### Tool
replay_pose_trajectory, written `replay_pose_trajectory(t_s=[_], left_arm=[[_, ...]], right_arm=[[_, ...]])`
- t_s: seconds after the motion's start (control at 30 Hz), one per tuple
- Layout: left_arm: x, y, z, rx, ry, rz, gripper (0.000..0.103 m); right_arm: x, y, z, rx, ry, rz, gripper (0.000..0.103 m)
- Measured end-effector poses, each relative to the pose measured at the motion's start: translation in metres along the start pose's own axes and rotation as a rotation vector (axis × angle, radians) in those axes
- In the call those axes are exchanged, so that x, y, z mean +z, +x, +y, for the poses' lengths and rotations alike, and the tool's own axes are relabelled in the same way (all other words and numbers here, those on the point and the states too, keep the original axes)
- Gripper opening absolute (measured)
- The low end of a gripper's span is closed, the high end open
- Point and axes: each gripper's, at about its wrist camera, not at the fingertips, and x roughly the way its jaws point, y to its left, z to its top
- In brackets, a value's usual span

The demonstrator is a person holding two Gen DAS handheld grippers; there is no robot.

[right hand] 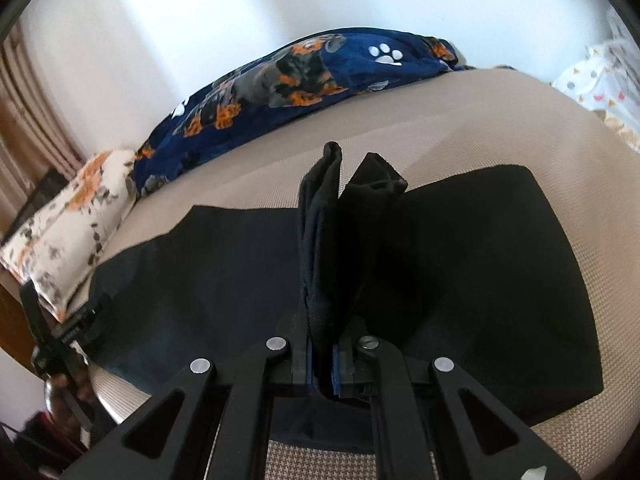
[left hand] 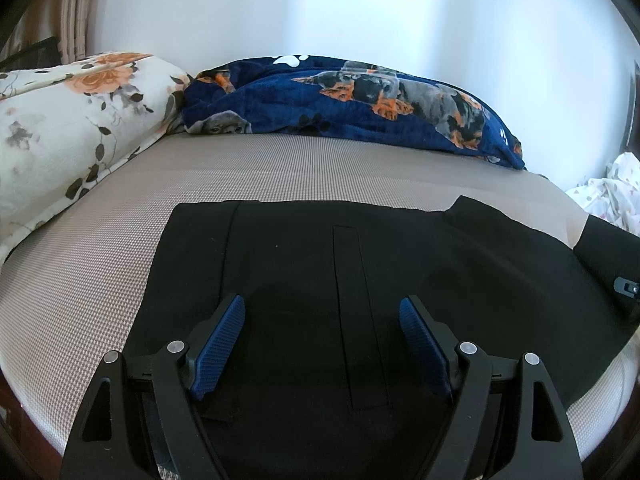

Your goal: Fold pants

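Observation:
Black pants (left hand: 304,272) lie spread flat on the beige bed surface (left hand: 100,264), waist end toward the left wrist view. My left gripper (left hand: 322,344) is open, its blue pads (left hand: 218,354) low over the waist area, holding nothing. My right gripper (right hand: 322,344) is shut on a bunched fold of the pants (right hand: 332,240), which stands up between the fingers above the flat cloth (right hand: 500,280). The left gripper also shows at the left edge of the right wrist view (right hand: 52,332).
A floral pillow (left hand: 68,120) lies at the back left and a navy dog-print blanket (left hand: 360,96) along the white wall. White patterned cloth (left hand: 612,192) sits at the far right. The bed's near edge runs just below the pants.

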Motion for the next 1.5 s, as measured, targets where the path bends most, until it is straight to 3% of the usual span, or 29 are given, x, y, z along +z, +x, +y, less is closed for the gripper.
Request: replay_pose_trajectory(t_s=[0.77, 1.5], left_arm=[[0.000, 0.000, -0.001, 0.000, 0.003, 0.001, 0.081], [-0.001, 0.000, -0.001, -0.001, 0.003, 0.001, 0.083]], right_arm=[[-0.017, 0.013, 0.053, -0.113, -0.244, 0.000, 0.009], [-0.022, 0.016, 0.066, -0.130, -0.280, 0.003, 0.013]])
